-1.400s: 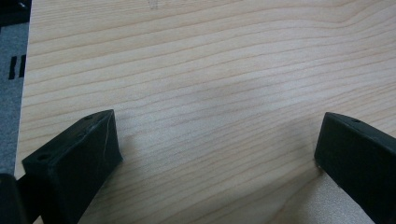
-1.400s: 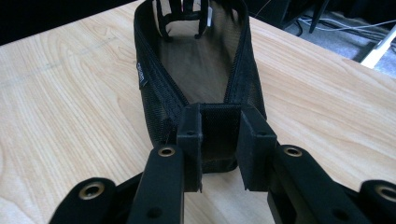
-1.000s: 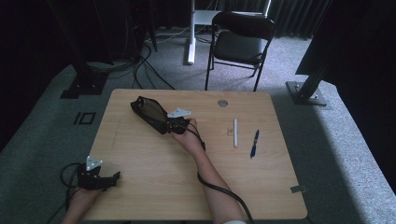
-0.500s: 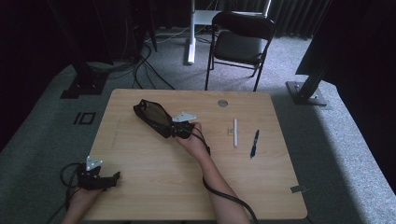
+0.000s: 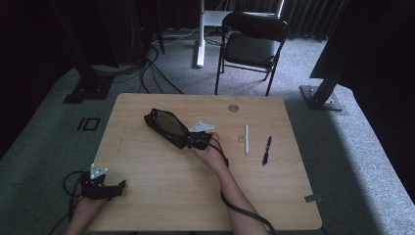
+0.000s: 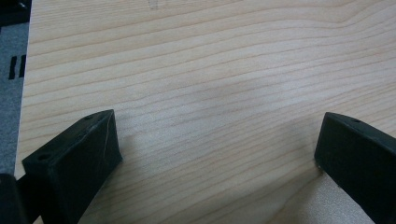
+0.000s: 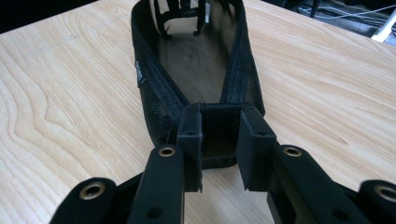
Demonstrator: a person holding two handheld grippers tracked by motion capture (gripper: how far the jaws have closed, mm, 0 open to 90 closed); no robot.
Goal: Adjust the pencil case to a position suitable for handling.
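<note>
High view: right gripper [image 5: 188, 142], jaws clamping the black mesh pencil pouch [image 5: 165, 126], is dragging it rightward across the wooden tabletop [image 5: 147, 186] toward the pens; left gripper [image 5: 117, 185] is resting with jaws spread.

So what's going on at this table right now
A person works at a wooden table with a gripper in each hand. The right gripper is shut on the near end of an open black mesh pouch, holding it near the table's middle. The left gripper rests at the near left corner, jaws open with nothing between them. A white stick and a blue pen lie untouched to the right.
</note>
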